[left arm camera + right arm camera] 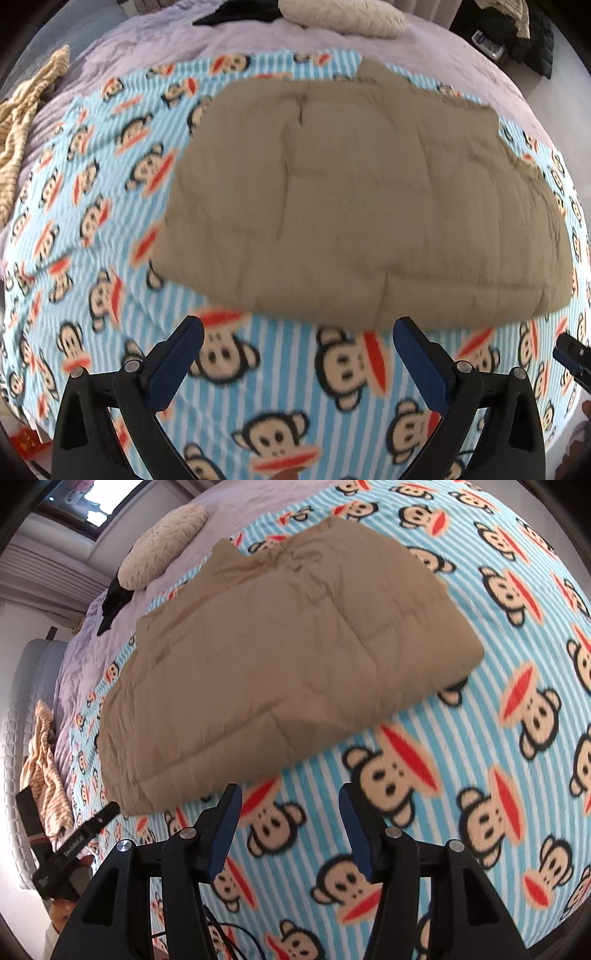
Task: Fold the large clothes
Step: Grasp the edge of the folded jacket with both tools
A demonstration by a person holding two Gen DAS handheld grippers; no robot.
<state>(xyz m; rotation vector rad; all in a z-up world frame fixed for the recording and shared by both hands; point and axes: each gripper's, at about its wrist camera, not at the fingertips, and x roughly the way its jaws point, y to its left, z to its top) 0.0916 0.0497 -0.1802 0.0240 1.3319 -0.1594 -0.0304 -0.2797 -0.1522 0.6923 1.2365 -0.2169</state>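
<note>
A tan quilted garment (362,199) lies folded into a thick pad on a blue striped monkey-print blanket (280,391). It also shows in the right wrist view (280,664). My left gripper (298,326) is open and empty, just short of the garment's near edge. My right gripper (290,797) is open and empty, a little short of the garment's near corner. The right gripper's tip shows at the right edge of the left wrist view (570,356). The left gripper shows at the lower left of the right wrist view (79,843).
The blanket (480,775) covers a bed with a lilac sheet (155,48). A beige cushion (343,16) and a black item (236,14) lie at the far end. A striped tan cloth (22,110) lies at the left edge. Dark bags (517,33) stand beyond the bed.
</note>
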